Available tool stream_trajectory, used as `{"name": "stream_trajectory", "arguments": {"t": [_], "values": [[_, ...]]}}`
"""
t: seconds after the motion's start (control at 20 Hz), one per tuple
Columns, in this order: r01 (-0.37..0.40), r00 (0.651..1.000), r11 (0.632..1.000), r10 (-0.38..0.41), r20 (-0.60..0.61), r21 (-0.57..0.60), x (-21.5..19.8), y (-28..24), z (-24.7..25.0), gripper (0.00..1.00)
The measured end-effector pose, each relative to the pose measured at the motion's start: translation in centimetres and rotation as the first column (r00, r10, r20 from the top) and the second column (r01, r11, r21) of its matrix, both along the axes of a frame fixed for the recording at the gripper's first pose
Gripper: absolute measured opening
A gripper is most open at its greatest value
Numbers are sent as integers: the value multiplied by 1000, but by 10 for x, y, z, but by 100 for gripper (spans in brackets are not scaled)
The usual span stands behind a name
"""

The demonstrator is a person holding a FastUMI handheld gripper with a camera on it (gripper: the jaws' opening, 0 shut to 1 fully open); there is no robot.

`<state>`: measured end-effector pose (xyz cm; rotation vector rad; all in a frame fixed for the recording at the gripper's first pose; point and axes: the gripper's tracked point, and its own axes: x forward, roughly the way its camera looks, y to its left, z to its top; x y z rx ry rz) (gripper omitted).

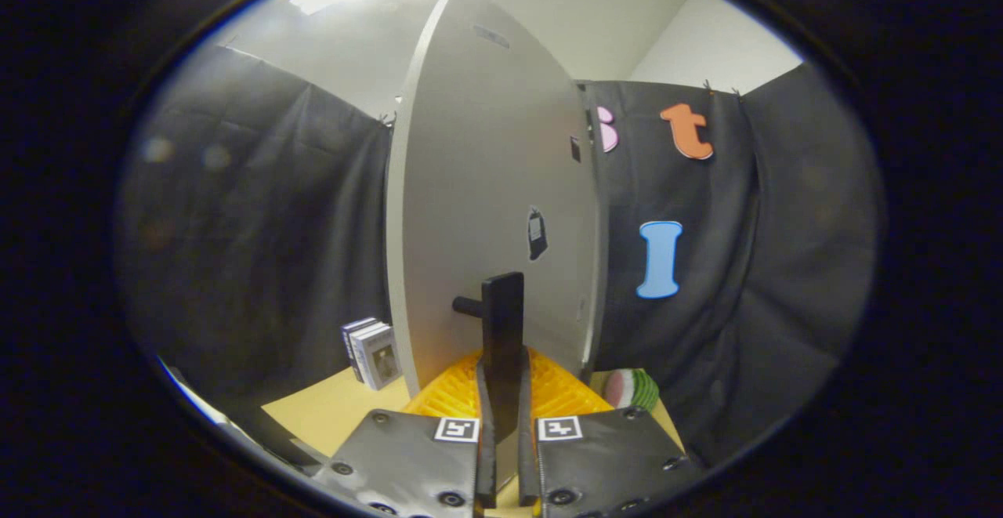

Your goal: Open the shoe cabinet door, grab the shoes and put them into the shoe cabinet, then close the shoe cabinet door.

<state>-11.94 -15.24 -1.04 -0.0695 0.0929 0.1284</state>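
Booth, mid-task: my gripper (pixel 506 424) has its two fingers nearly closed on the black bar handle (pixel 502 322) of the shoe cabinet door (pixel 478 212), both pads pressing its lower end from either side, handle standing upright between them. The door is the pale grey panel dead ahead, seen at a slant w/ its free edge toward me on the left, so I judge it partly swung. Whether I'm opening or closing I can't tell from here.

To do this step well, I'd keep the squeeze firm but let the wrist turn w/ the hinge, moving along the door's arc, not straight, else the pads slip off the bar. Slow & even, no yank.

Below the door and beyond the fingers sits a ribbed orange-yellow thing (pixel 548 393), poss. the shoes, can't say for sure. On the tan table (pixel 337 412): a small boxed item (pixel 374 353) left of the door, and a watermelon-slice toy (pixel 633 389) to the right.
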Motion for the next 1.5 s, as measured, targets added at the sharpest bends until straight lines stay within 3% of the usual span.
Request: {"name": "stream_trajectory", "arguments": {"t": [0.4,0.85,1.15,1.35,1.5], "values": [[125,992,992,-125,11,8,-6,-73,6,11],[175,984,984,-176,13,37,-7,-120,10,5],[143,989,989,-144,41,24,-15,-121,18,4],[174,982,984,-177,70,44,-46,-121,25,4],[213,972,976,-209,107,-35,-71,-106,24,4]]}}
